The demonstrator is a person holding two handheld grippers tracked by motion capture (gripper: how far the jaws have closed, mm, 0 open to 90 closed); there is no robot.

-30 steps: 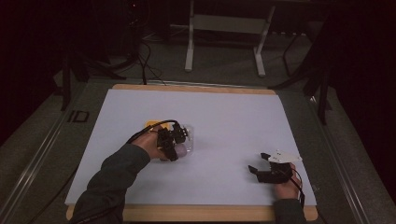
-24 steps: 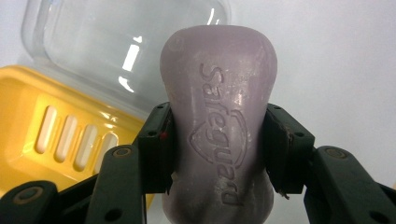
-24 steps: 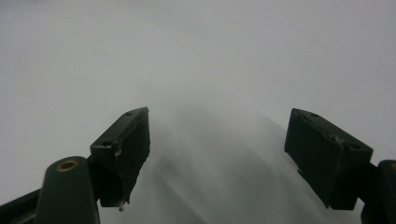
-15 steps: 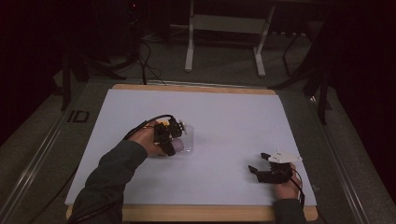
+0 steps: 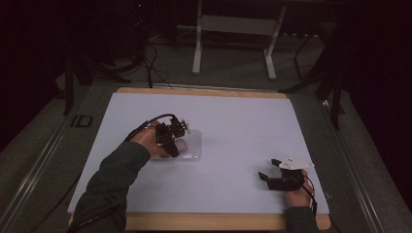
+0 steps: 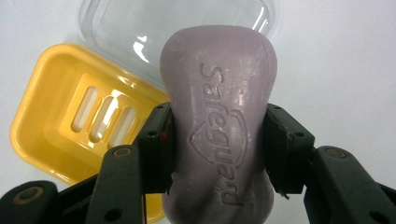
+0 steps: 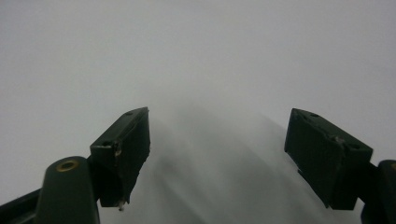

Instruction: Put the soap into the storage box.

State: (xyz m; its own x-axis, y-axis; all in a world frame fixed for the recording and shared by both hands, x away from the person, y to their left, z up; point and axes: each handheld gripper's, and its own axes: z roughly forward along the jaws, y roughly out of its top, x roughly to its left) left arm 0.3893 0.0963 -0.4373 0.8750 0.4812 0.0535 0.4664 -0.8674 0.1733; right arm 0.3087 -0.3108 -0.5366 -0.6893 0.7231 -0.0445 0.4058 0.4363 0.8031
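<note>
Soap gripped left, right jaws wide.
We clamped our left gripper (image 6: 217,154) on the purple Safeguard soap bar (image 6: 218,121); our right gripper (image 7: 217,154) stood wide open, holding nothing.

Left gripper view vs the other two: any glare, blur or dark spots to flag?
Left gripper view: sharp on the soap bar, embossed lettering readable; white glare streaks on the clear lid; yellow dish evenly lit. Right gripper view: soft jaw shadows smear across the white sheet, far surface hazy. High view: room behind the table is nearly black, sheet dim.
</note>
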